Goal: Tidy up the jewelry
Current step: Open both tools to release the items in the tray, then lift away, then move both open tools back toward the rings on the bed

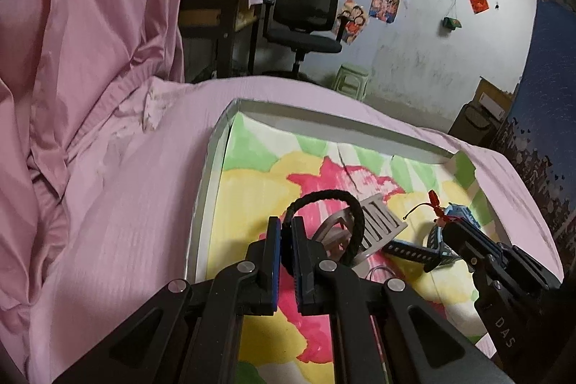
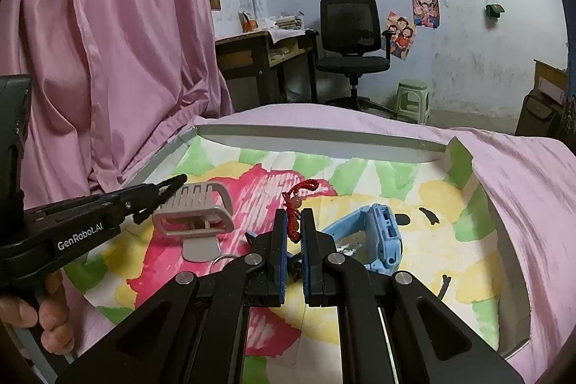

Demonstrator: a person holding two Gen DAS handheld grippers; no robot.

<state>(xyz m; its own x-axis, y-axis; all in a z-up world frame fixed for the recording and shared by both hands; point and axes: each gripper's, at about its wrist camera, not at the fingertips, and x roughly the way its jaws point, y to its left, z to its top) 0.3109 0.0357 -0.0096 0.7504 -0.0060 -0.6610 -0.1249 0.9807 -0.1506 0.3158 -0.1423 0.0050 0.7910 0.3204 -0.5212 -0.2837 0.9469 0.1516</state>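
My left gripper [image 1: 286, 225] is shut on a black braided cord loop [image 1: 338, 200] and holds it above the colourful tray liner; it also shows in the right wrist view [image 2: 176, 184]. My right gripper [image 2: 294, 222] is shut on a red knotted cord charm with a bead [image 2: 293, 204], which also shows in the left wrist view [image 1: 435, 204]. A grey slotted jewelry stand [image 2: 198, 211] sits on the liner, seen also in the left wrist view [image 1: 374, 225]. A blue watch [image 2: 378, 236] lies to its right.
The shallow grey-rimmed tray [image 2: 316, 141] with its painted liner rests on a pink bedsheet [image 1: 118, 204]. A thin metal ring [image 2: 219, 258] lies by the stand's base. Pink curtain hangs at left; an office chair [image 2: 351, 38], desk and green stool stand behind.
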